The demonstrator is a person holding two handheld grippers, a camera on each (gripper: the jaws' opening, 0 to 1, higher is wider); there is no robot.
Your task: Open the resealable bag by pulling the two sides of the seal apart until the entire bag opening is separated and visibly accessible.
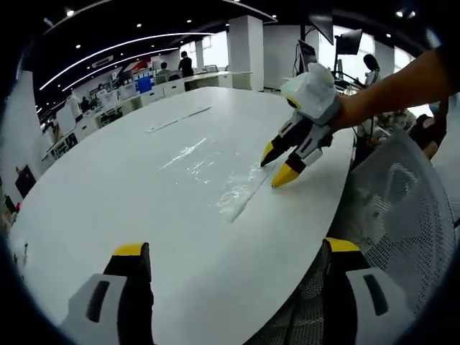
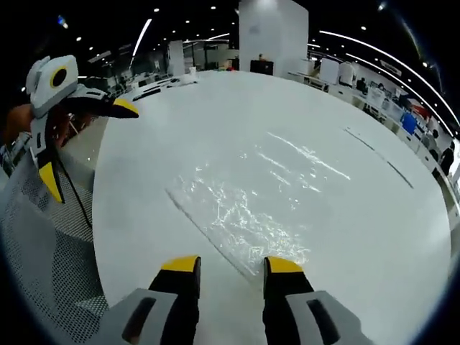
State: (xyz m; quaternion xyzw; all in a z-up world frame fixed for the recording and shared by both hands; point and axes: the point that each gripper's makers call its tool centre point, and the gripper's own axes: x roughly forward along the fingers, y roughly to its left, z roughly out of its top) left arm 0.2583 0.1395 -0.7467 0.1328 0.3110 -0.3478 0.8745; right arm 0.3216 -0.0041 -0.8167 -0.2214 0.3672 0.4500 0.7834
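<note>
Clear plastic is catching the ceiling lights as the resealable bag (image 1: pixel 208 169) (image 2: pixel 248 205) is lying flat on the white table (image 1: pixel 108 208) (image 2: pixel 374 237), near the edge where the mesh chair (image 1: pixel 402 215) (image 2: pixel 50 244) is sitting. Its seal strip is showing as a thin straight line: in the left gripper view it is running from near the right gripper's yellow tips down toward the table edge, and in the right gripper view it is slanting from the middle left down toward the near jaws. The bag's body is stretching away from that strip toward the table's middle, so the opening end is facing the chair side. Whether the seal is pressed closed or parted, I cannot tell; the film is too glossy, and nothing inside it can be made out. The right gripper (image 1: pixel 280 164) (image 2: pixel 230 269) is hovering right at the seal's far end in the left gripper view, jaws slightly apart and holding nothing, a hand and bare forearm behind it. The left gripper (image 1: pixel 233 255) (image 2: pixel 83 147) is hanging over the table's rim beside the chair, well apart from the bag, its jaws spread wide and empty. Two long flat strips (image 1: pixel 180 118) (image 2: pixel 377 154) are lying farther across the table, beyond the bag. Desks and people are showing in the office beyond.
</note>
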